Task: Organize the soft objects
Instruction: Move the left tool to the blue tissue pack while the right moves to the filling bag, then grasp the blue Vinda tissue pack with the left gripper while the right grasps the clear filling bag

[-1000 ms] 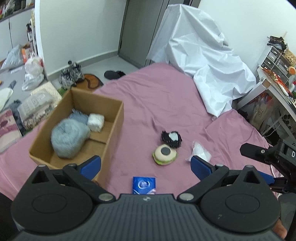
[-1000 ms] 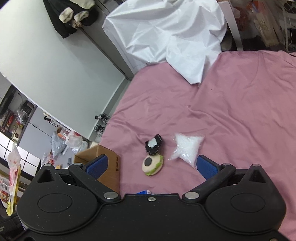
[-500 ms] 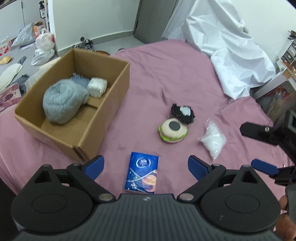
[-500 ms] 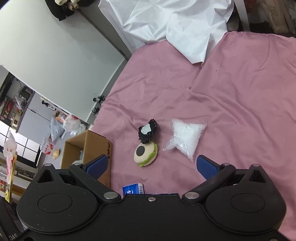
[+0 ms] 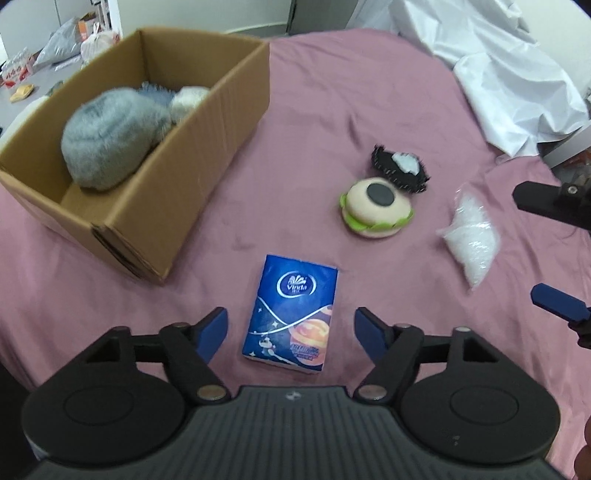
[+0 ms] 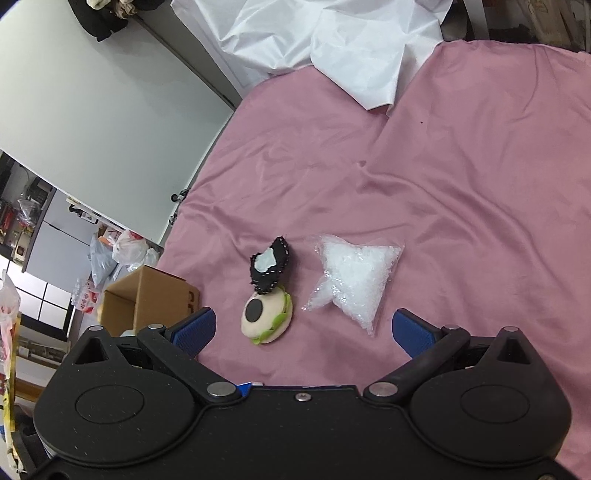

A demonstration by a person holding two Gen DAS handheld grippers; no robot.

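A blue tissue pack (image 5: 291,314) lies on the pink bedsheet (image 5: 332,110) between the fingers of my open left gripper (image 5: 291,330), which hangs just above it. A burger-shaped plush (image 5: 376,208) and a black fuzzy item (image 5: 400,168) lie beyond it. A clear bag of white beads (image 5: 471,240) lies to the right. In the right wrist view my open, empty right gripper (image 6: 303,330) hovers near the burger plush (image 6: 266,319), the black item (image 6: 269,264) and the bead bag (image 6: 354,277). A cardboard box (image 5: 207,147) at the left holds a grey fluffy plush (image 5: 107,144).
A white crumpled sheet (image 5: 498,66) covers the far right of the bed and shows in the right wrist view (image 6: 325,33). Plastic bags (image 6: 125,251) and clutter lie on the floor past the bed's left edge. The box also shows in the right wrist view (image 6: 155,299).
My left gripper has moved forward and down, so the tissue pack now sits between its fingers. My right gripper has come closer to the burger plush and bead bag.
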